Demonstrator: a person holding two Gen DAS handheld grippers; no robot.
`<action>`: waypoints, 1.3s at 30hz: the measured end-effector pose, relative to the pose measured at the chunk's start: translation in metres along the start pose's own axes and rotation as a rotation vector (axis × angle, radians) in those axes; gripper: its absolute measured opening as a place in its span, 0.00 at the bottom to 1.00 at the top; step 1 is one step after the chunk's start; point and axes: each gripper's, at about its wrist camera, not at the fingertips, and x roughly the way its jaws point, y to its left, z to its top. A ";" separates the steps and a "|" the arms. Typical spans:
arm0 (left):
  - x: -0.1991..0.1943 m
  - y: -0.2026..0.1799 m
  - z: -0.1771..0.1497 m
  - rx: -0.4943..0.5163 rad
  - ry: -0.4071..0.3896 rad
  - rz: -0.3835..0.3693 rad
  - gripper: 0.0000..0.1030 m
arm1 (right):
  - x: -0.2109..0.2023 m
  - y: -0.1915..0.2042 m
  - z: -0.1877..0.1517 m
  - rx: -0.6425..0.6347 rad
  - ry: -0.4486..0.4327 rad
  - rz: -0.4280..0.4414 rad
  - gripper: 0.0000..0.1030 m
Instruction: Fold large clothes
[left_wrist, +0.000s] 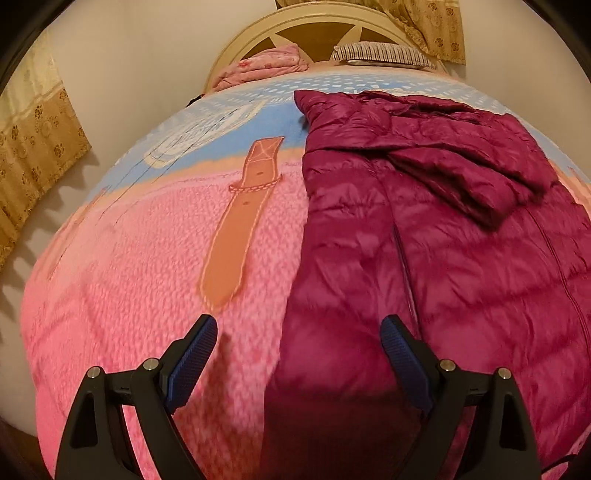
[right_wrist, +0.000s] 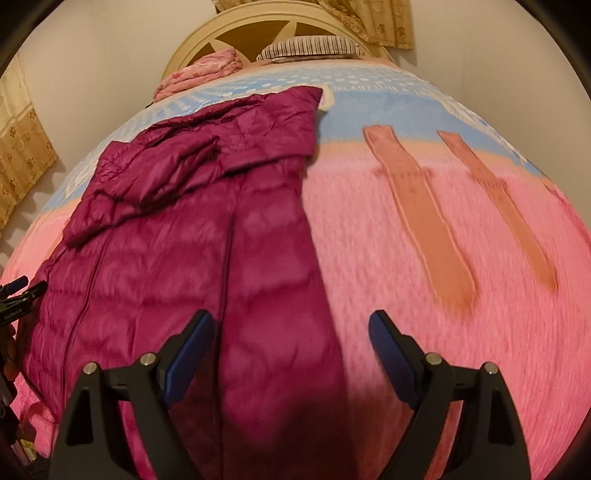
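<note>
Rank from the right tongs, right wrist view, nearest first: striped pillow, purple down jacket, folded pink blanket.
1. Purple down jacket, directly under the open right tongs, spreading left.
2. Folded pink blanket, far left, by headboard.
3. Striped pillow, farthest, against headboard.

From my feeds I find almost nothing to read: the only lettering is a short white print on the black body of the left tool (right_wrist: 16, 301), glimpsed at the left edge of the right wrist view, and it is too small and blurred for me to make out. I see no readable label, brand, number or sign on the purple down jacket (left_wrist: 424, 229), the bedspread (left_wrist: 147, 258) or the headboard (left_wrist: 314, 33).
</note>
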 end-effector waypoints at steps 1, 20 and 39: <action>-0.005 -0.002 -0.003 0.000 -0.003 0.002 0.88 | -0.004 0.001 -0.005 -0.003 -0.006 -0.003 0.86; -0.039 0.000 -0.055 0.005 -0.001 -0.136 0.61 | -0.044 0.002 -0.069 0.012 -0.039 0.059 0.49; -0.200 0.033 -0.021 0.010 -0.374 -0.220 0.05 | -0.167 0.017 -0.062 0.009 -0.325 0.190 0.09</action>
